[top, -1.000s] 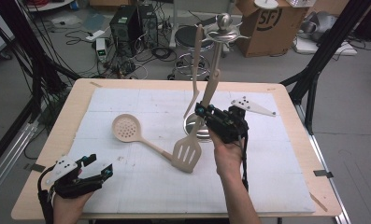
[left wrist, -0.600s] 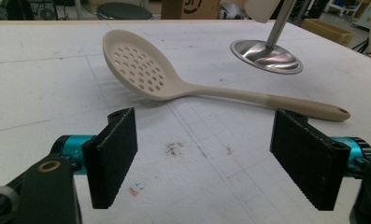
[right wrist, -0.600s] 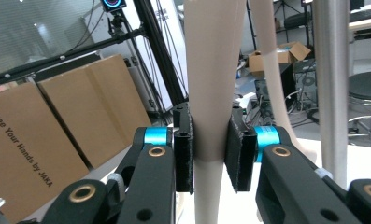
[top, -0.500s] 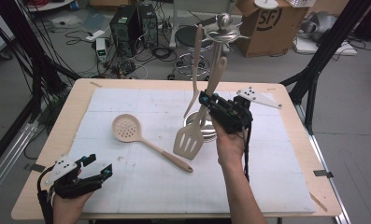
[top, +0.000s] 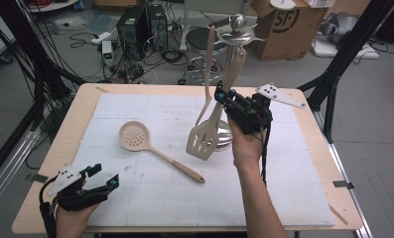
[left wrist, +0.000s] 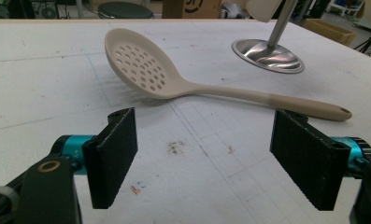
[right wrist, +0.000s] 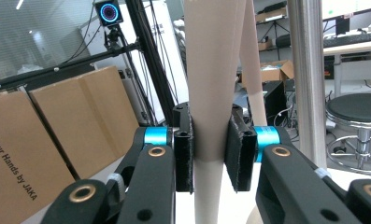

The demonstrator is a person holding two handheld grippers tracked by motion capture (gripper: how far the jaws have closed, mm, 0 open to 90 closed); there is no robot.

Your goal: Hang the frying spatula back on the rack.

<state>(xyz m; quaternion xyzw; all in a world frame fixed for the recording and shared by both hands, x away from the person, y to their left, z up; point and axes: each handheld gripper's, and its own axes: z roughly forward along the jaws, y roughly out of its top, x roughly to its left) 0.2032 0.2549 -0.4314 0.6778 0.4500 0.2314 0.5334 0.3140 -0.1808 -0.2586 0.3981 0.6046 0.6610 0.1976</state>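
- The left gripper [top: 112, 181] is showing a black body, teal collars behind the jaws and a grey three-cornered plate with dark dots on top.
- Its pads [left wrist: 112, 156] are looking like flat, black, finely ribbed rectangles, each with a small screw hole at the top.
- The right gripper [right wrist: 210, 149] is showing black link arms with brass-coloured rivets, blue collars and a black cable trailing down.
- Both forearms are going bare, with no sleeves.

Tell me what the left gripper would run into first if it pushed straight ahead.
Probably the slotted spoon: its handle lies across the path ahead of the open left gripper. The steel stand base sits farther back.
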